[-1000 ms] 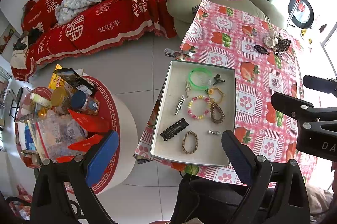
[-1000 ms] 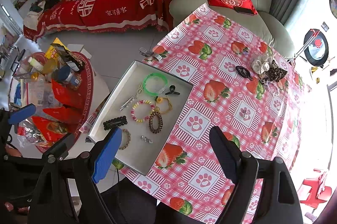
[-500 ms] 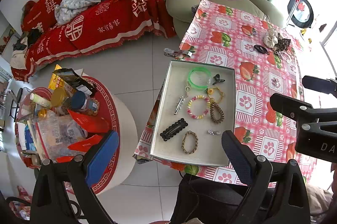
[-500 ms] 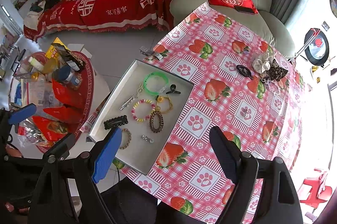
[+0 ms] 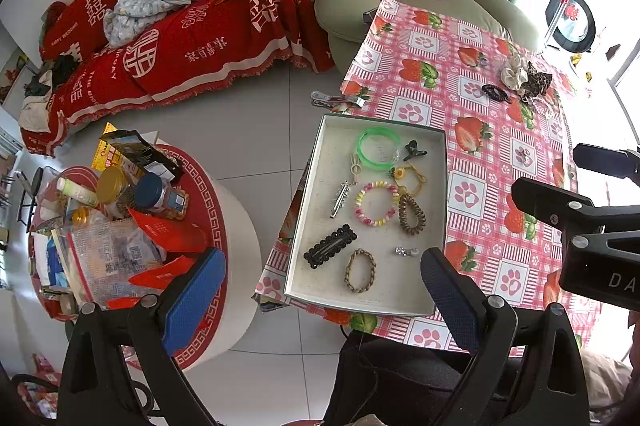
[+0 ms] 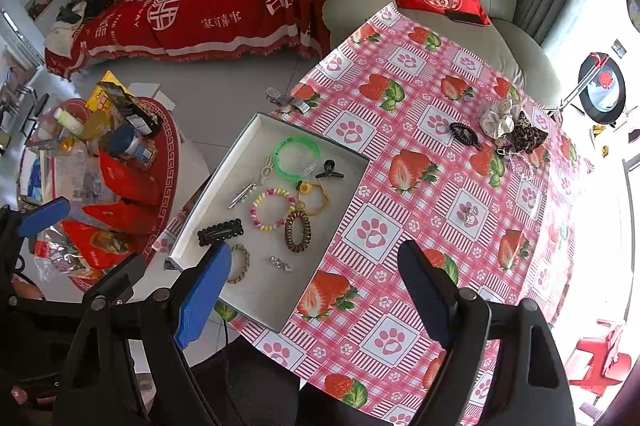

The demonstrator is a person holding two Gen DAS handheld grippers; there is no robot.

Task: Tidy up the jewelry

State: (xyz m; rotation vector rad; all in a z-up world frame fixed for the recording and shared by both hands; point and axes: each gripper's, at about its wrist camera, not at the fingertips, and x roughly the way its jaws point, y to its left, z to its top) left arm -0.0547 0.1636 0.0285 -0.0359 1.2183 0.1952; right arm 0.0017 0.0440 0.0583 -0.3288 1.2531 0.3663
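- Round side table (image 5: 236,226), far left: crowded with jars, packets and red envelopes; stands apart from the main table.
- Left gripper (image 5: 320,300): released, jaws spread wide, nothing between them; held above the near edge of the tray.
- Tray (image 5: 316,186): shallow white box at the left edge of the table with the strawberry cloth (image 6: 400,130). Contents: black hair clip (image 5: 330,246) and braided bracelet (image 5: 360,270) nearest; silver clip (image 5: 340,197), beaded bracelet (image 5: 375,204) and brown coil hair tie (image 5: 411,214) mid-tray; green bangle (image 5: 378,148) and small black claw clip (image 5: 414,150) at the far end.
- Right gripper (image 6: 316,296): released, jaws wide apart, holding nothing; over the tray's near right corner and the cloth.
- Loose items, far right of the cloth, well apart from the tray: black coil hair tie (image 6: 463,134), cream scrunchie (image 6: 498,118) touching a leopard-print scrunchie (image 6: 527,136).
- Small silver piece (image 6: 467,216): alone on the cloth, right of the tray; kind cannot be told.
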